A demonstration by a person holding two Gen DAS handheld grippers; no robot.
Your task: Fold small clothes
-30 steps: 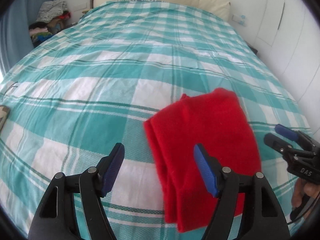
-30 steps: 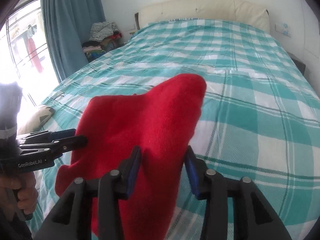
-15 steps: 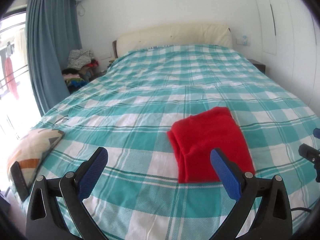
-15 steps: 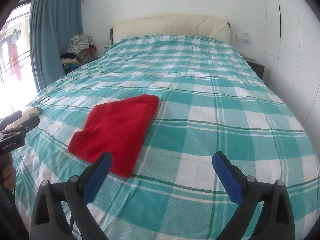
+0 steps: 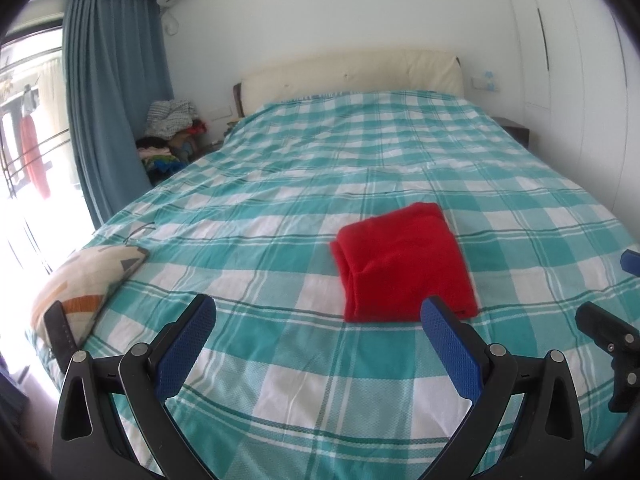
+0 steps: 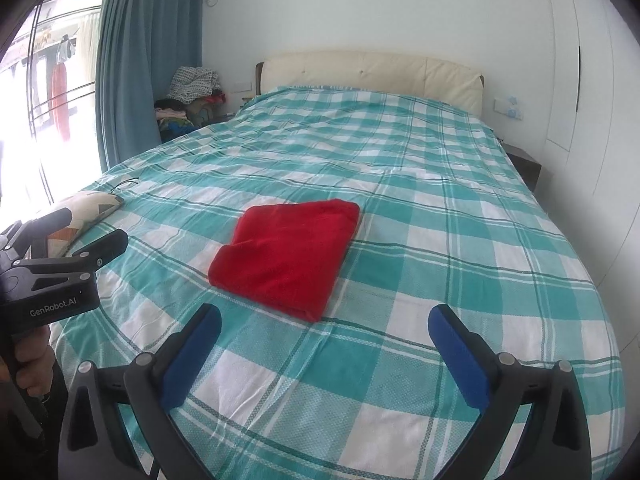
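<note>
Left wrist view: the left gripper [image 5: 316, 334] has just been opening, jaws spread wide with nothing between them. The folded red fleece garment [image 5: 404, 264] lies flat on the teal-and-white checked bedspread [image 5: 280, 200], just ahead and a bit right of the claw.

Right wrist view: the right gripper [image 6: 324, 342] is also wide apart and empty, with the garment ahead and slightly left. The fold looks done, so I'd back off straight and not snag the edges.

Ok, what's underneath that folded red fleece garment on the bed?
The folded red fleece garment lies flat on the teal-and-white checked bedspread; anything beneath or inside its folds is covered.
</note>
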